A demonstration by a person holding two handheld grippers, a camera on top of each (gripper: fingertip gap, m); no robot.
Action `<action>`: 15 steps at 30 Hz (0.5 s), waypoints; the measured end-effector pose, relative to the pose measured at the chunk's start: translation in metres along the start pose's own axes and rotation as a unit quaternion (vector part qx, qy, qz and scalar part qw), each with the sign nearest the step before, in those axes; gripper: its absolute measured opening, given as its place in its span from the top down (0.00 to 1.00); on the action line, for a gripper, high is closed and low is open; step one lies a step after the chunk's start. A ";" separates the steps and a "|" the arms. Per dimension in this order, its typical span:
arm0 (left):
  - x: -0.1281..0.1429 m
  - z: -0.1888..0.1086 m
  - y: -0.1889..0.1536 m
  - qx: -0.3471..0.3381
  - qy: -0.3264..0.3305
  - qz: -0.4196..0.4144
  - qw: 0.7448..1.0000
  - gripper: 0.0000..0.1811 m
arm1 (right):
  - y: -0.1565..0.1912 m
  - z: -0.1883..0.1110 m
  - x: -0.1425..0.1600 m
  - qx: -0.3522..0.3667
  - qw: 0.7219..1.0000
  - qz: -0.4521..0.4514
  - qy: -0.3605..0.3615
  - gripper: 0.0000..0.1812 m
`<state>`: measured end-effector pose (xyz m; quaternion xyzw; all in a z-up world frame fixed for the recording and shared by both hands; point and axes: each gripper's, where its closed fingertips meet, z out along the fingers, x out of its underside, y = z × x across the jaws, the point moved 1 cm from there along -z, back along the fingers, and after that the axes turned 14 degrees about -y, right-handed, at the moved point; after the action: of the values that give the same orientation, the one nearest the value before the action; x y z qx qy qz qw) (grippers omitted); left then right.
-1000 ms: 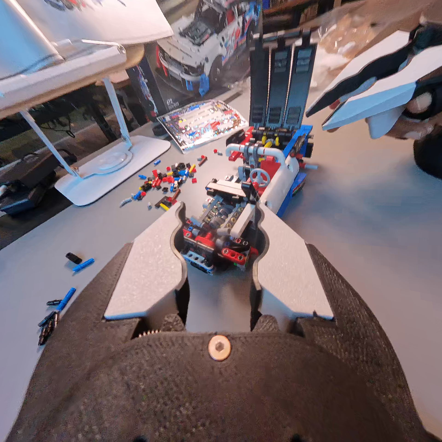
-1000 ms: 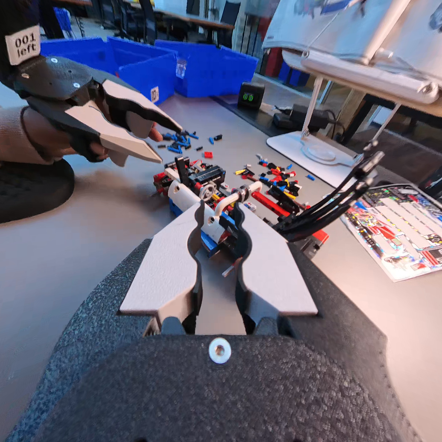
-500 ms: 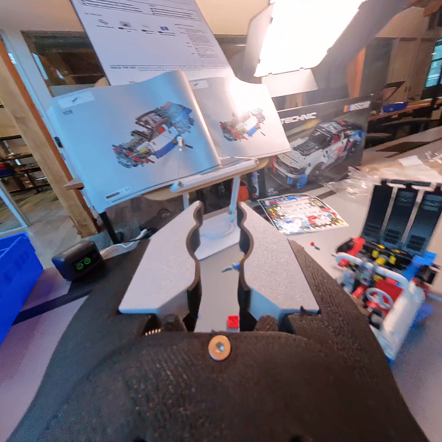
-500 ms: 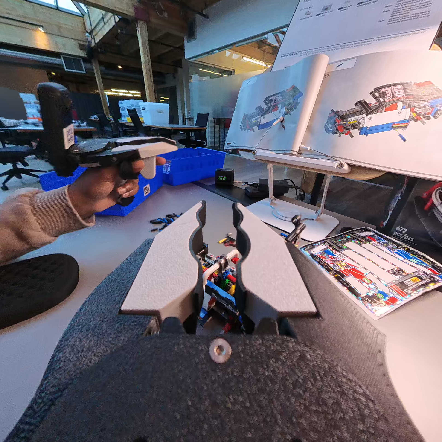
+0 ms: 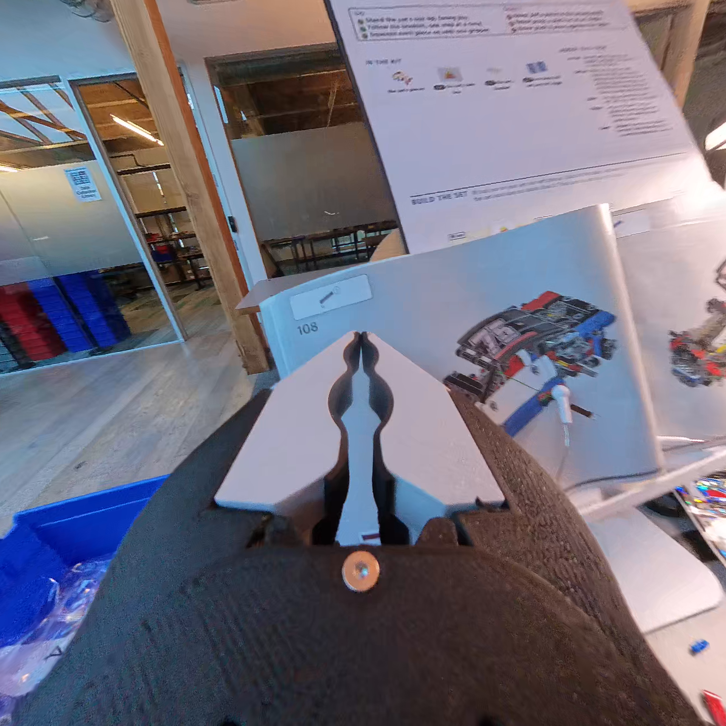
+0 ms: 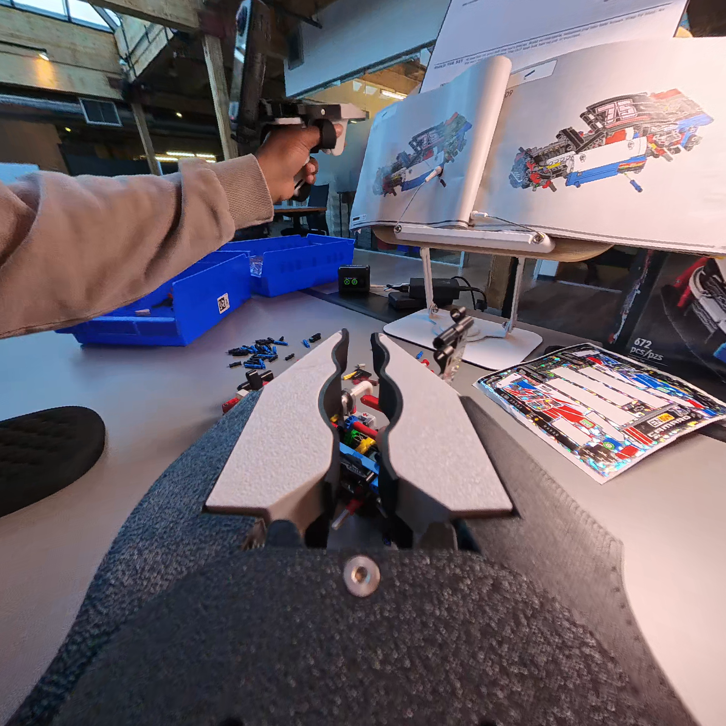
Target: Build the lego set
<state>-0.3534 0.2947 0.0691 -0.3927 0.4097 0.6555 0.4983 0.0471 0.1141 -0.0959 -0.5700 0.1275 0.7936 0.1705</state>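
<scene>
Left gripper point(image 5: 360, 338), tips pinched together on nothing, points up at the instruction booklet point(image 5: 451, 353) while the right gripper point(image 6: 359, 341) brackets the half-built car point(image 6: 355, 436) below that booklet, grip unclear; probably checking the step, then fetching the pictured piece.

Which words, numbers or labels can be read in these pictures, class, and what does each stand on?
I won't copy out writing; these things bear it:
White sheet behind the booklet: printed lines, mostly blurred.
Instruction booklet: page numbers.
Black set box: print on its front.
Sticker sheet: tiny print.
Blue bin: small label.
</scene>
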 end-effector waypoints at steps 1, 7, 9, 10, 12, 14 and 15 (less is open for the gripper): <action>0.004 0.009 0.006 -0.005 0.003 0.012 1.000 1.00 | -0.003 -0.002 0.000 0.005 1.000 0.004 -0.002 0.95; 0.022 0.038 0.027 -0.011 0.011 0.032 0.999 1.00 | -0.019 -0.006 -0.001 0.028 0.999 0.007 -0.017 0.96; 0.024 0.042 0.029 -0.005 0.008 0.034 0.999 1.00 | -0.020 -0.005 0.001 0.030 0.999 0.008 -0.015 0.96; 0.025 0.043 0.030 -0.001 0.007 0.035 0.999 1.00 | -0.020 -0.004 0.003 0.031 0.999 0.005 -0.012 0.96; 0.027 0.044 0.030 0.004 0.005 0.037 0.999 1.00 | -0.020 -0.003 0.006 0.033 0.999 -0.006 -0.008 0.97; 0.029 0.045 0.029 0.009 0.002 0.033 0.999 1.00 | -0.019 -0.002 0.008 0.034 0.999 -0.019 -0.006 0.97; 0.029 0.045 0.028 0.011 0.000 0.030 0.999 1.00 | -0.018 -0.001 0.008 0.034 0.999 -0.026 -0.005 0.97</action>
<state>-0.3908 0.3411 0.0622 -0.3750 0.4288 0.6651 0.4829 0.0528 0.1311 -0.1042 -0.5626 0.1392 0.7872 0.2110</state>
